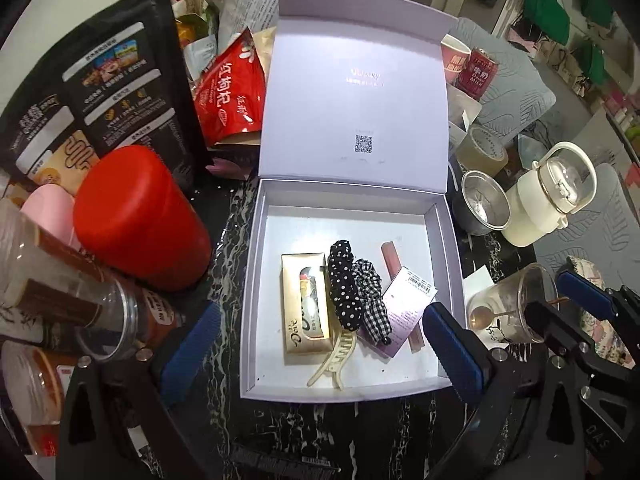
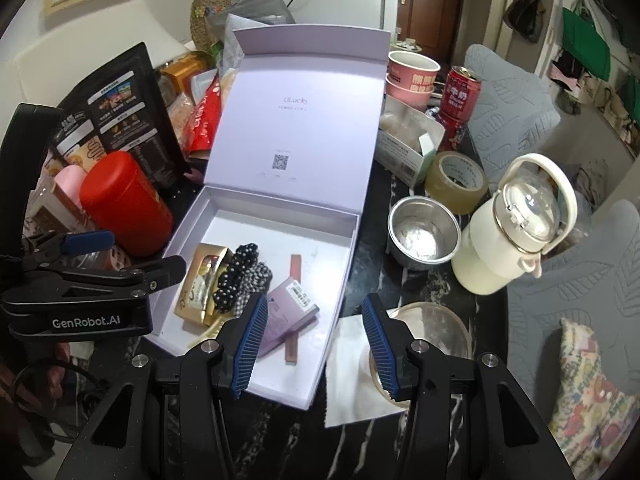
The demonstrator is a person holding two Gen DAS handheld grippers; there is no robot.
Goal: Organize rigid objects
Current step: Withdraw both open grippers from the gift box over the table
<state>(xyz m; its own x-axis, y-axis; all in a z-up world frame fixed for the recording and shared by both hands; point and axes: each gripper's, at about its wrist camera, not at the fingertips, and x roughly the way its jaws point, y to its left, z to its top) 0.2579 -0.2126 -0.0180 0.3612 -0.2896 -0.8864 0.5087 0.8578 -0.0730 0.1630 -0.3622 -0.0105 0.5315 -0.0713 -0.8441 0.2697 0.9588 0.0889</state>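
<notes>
Cluttered dark marble tabletop (image 1: 360, 432) is carrying an open lilac box (image 1: 450, 264) gathering hair ties, clip, chocolate and lip tube together, while the left hand-held gripper (image 1: 320, 356) is hovering wide and empty and the right hand-held gripper (image 2: 316, 344) is hanging half-open, gripping nothing.

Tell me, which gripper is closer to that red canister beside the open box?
Left. The left gripper hangs over the box's near-left side, next to the red canister. The right gripper sits over the box's opposite near corner, farther away.
</notes>
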